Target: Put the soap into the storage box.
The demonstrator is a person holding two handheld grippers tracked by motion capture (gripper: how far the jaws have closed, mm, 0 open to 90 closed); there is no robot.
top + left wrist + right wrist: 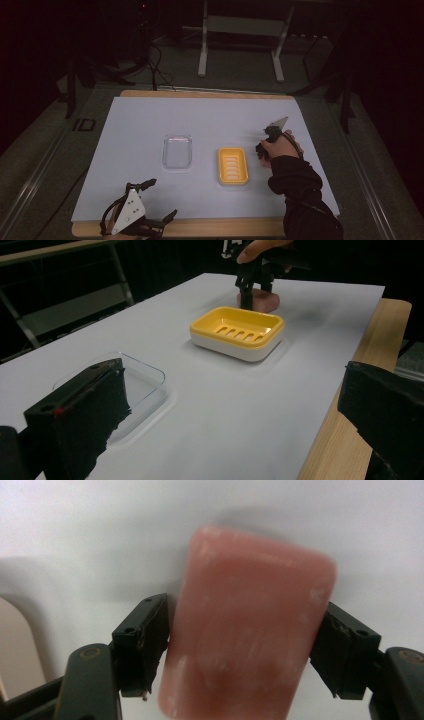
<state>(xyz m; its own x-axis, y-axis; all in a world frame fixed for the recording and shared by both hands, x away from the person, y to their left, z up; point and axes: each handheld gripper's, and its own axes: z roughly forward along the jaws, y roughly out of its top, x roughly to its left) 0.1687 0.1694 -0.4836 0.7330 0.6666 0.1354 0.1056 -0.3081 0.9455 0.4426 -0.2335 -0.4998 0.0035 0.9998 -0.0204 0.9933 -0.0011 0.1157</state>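
clear lid [177, 151] flat on white sheet [135, 125] | metal stand [242, 30] behind table (dim)

Item count on the worktop [130, 125]:

- One pink soap bar [245, 625].
- One yellow soap dish [233, 166] with a white base; five drain slots are visible in its floor in the left gripper view.
- One clear plastic lid [177, 150].
- One white sheet [210, 120] covering the worktop.
- Two hand-held grippers: one left gripper [160, 200] and one right gripper [263, 148], each with two black jaws.
- Two grey three-cornered plates, one per gripper.
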